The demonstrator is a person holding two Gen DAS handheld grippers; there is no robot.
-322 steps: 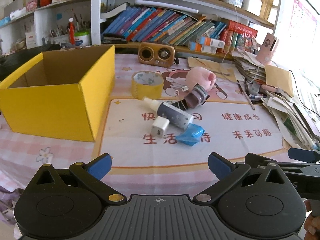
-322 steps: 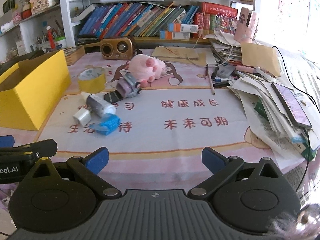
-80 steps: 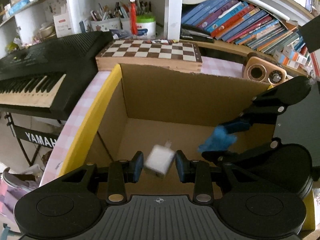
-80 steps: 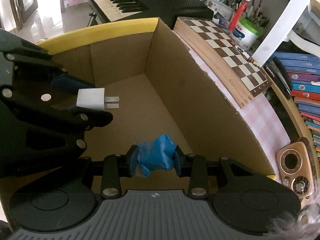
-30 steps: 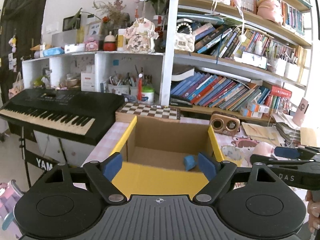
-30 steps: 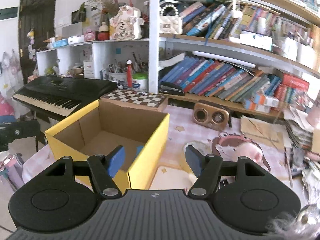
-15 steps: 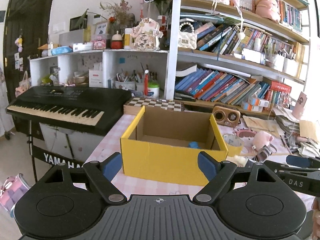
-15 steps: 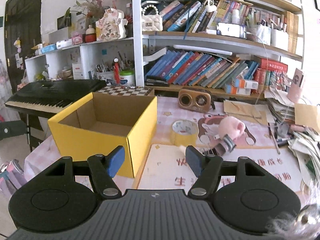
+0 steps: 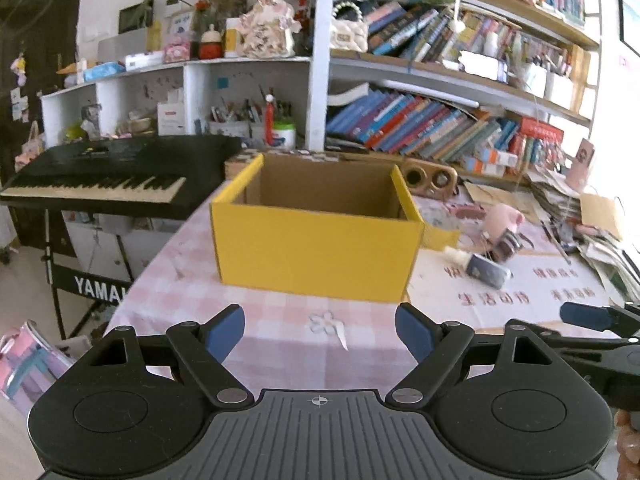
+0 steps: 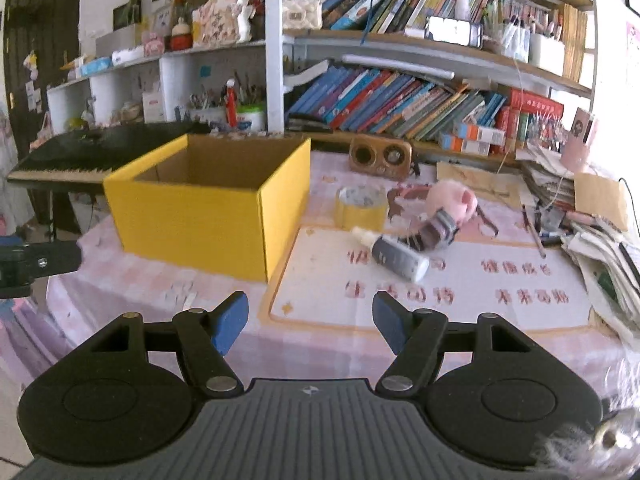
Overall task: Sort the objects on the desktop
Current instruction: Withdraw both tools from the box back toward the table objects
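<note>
Pink checked tablecloth [image 9: 280, 304] carries the yellow box [image 9: 316, 256] ahead of me, and my left gripper [image 9: 320, 334] and right gripper [image 10: 310, 322] both hang spread and empty.

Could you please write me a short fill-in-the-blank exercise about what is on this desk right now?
1. The open cardboard box is ____ on the outside.
2. The roll of tape stands between the box and the ____ plush toy.
3. The grey bottle is lying on its ____.
4. Both the left gripper and the right gripper hold ____.

Missing words: yellow; pink; side; nothing
</note>
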